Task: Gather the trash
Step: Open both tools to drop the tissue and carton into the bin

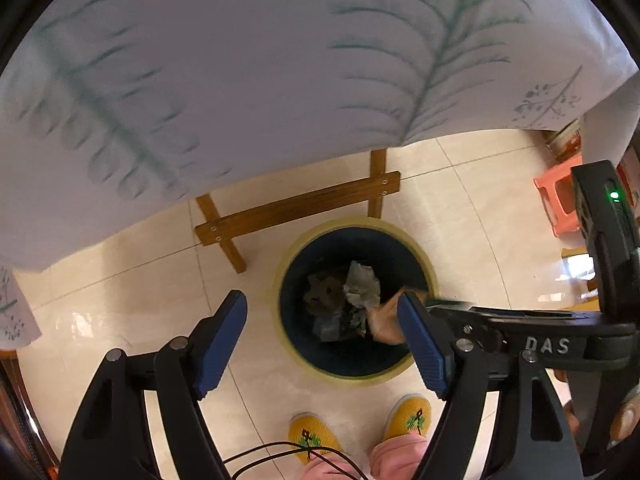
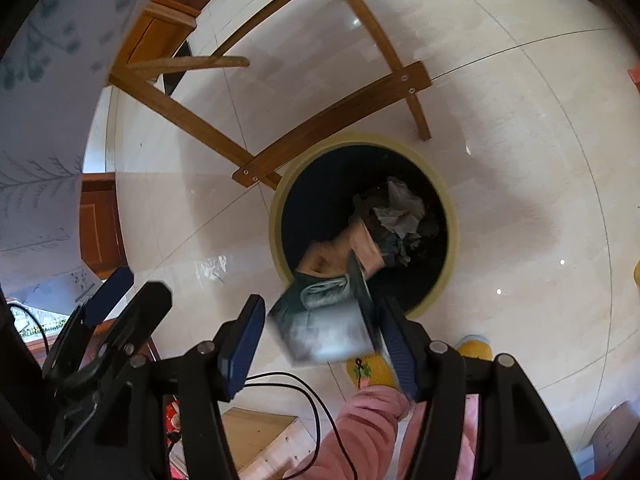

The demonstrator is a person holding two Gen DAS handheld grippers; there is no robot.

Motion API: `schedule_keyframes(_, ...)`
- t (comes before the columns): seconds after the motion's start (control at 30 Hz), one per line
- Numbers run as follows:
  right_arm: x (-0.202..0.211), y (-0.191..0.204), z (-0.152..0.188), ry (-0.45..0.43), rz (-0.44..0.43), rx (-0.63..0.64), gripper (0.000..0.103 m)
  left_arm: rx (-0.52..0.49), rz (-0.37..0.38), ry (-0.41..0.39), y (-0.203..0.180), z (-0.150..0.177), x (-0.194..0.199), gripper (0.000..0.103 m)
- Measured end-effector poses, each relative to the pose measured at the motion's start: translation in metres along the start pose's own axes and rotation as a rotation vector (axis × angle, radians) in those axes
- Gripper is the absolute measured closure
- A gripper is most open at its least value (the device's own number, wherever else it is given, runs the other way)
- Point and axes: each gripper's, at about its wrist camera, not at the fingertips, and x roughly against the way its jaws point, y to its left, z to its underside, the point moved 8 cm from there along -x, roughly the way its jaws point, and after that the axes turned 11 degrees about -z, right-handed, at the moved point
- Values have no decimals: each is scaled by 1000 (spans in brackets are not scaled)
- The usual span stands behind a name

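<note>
Leaf-print tablecloth (image 1: 240, 80), orange stool (image 1: 558, 200), yellow slippers (image 1: 408, 416)

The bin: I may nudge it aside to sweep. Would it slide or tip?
The bin would probably slide: it stands on glossy tile. It looks light, holding only crumpled paper and wrappers. A push at its rim may tip it, so push low.

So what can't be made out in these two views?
- Falling item, right wrist view: motion blur, kind unreadable.
- Bin bottom, both views: dark, covered by trash.
- Right gripper, left wrist view: its tips blocked by the left gripper finger.
- Table top: covered by cloth.
</note>
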Motion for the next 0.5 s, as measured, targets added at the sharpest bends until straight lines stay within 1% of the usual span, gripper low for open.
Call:
schedule_keyframes(0.07,-2,4,-2,-5,5,12,25,28,-3,6,8,5,2,26)
schedule_keyframes(0.17,2,13,-4,-26,0,27,25,61,-4,21,18,12,5,26)
schedule_keyframes(0.27,12,22,-4,-43,7,36,25,74,-10,23,24,17,22,25)
schedule_keyframes(0.4,36,37,2,-53,9,28,25,92,-8,8,32,16,53,25)
schedule_keyframes(0.5,65,57,12,-65,8,48,25,106,-3,-11,39,11,85,25)
